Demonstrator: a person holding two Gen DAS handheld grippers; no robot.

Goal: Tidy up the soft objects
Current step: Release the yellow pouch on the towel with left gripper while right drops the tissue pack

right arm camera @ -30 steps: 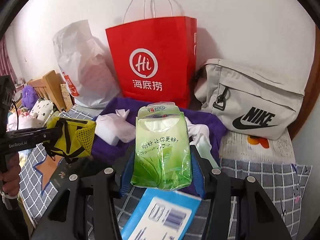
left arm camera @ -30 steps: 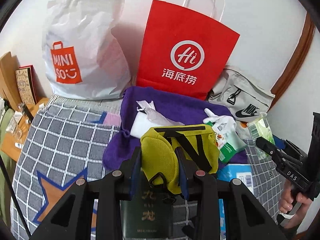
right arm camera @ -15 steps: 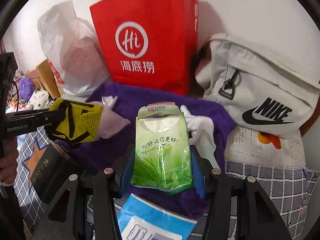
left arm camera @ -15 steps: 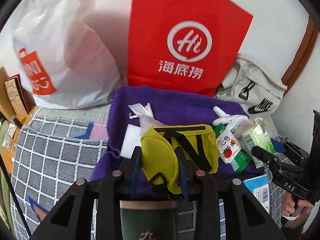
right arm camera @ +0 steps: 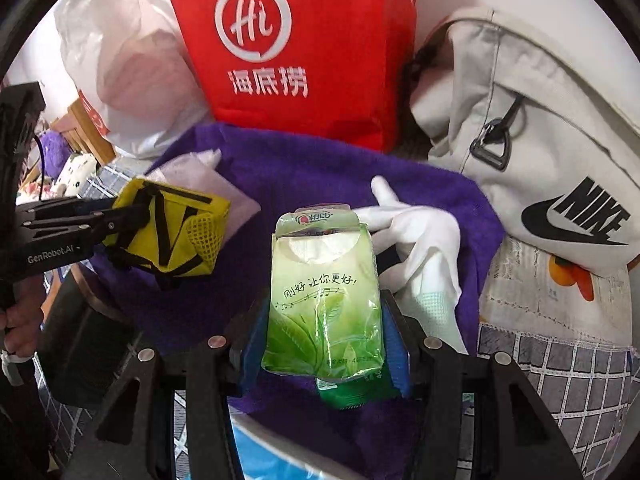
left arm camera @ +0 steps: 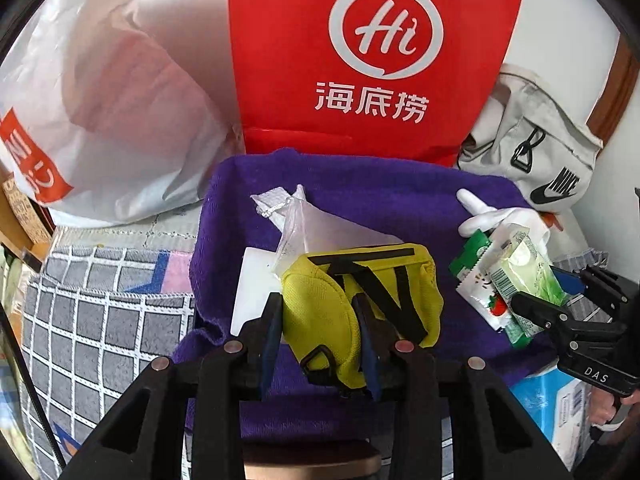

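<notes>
My left gripper [left arm camera: 318,320] is shut on a yellow pouch with black straps [left arm camera: 360,304] and holds it above the purple towel [left arm camera: 360,196]. The pouch also shows in the right wrist view [right arm camera: 172,236]. My right gripper [right arm camera: 326,332] is shut on a green tissue pack [right arm camera: 324,296], held over the towel's [right arm camera: 304,168] near part; this pack also shows in the left wrist view [left arm camera: 524,276]. On the towel lie a white glove [right arm camera: 420,240], a clear plastic bag [left arm camera: 316,224] and a small strawberry-print sachet [left arm camera: 480,296].
A red paper bag [left arm camera: 372,56] stands behind the towel, a white Miniso plastic bag [left arm camera: 108,100] to its left, a grey Nike bag [right arm camera: 540,140] to its right. A grey checked cover [left arm camera: 100,320] lies on the left, a blue pack [left arm camera: 556,404] at the near right.
Both grippers have moved forward toward the purple towel and red bag, each still holding its item. The pouch and the tissue pack now hang over the towel.
</notes>
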